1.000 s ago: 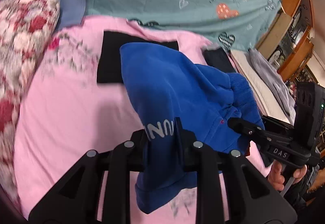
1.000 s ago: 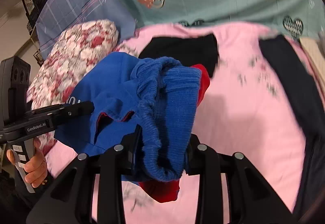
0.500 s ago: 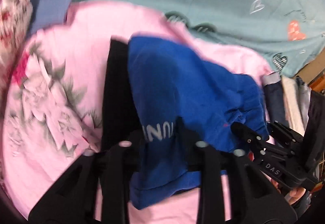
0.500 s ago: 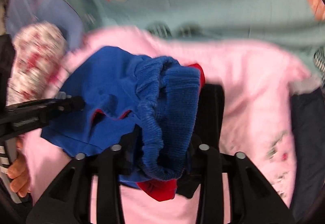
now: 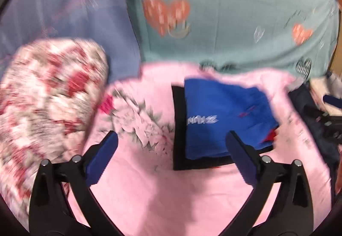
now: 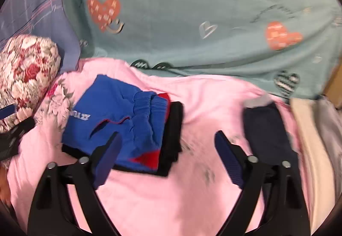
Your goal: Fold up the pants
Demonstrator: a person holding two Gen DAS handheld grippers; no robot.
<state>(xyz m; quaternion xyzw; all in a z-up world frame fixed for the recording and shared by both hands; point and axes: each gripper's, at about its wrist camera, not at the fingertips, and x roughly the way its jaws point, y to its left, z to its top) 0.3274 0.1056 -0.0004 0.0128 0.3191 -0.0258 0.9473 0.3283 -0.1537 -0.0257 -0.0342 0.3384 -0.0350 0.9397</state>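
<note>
Folded blue pants (image 5: 226, 120) lie flat on top of a folded black garment (image 5: 179, 129), both on the pink sheet (image 5: 171, 193). White lettering faces up; red trim shows at one edge.

Around the stack: floral pillow (image 5: 49, 103) off to the left, teal heart-print blanket (image 5: 235, 22) behind, dark navy garment (image 6: 267, 133) to the right on the sheet, well apart. Nothing sits on the pants.

Left gripper (image 5: 171, 139): jaws wide, empty; pants ahead, its right finger overlapping the stack's near edge in view.

Right gripper (image 6: 166, 141): jaws wide, empty; pants ahead-left, left finger overlapping them.

Only the right wrist view shows the ribbed waistband, plus beige and grey folded cloth (image 6: 310, 139) at far right. Left wrist view is motion-blurred.
</note>
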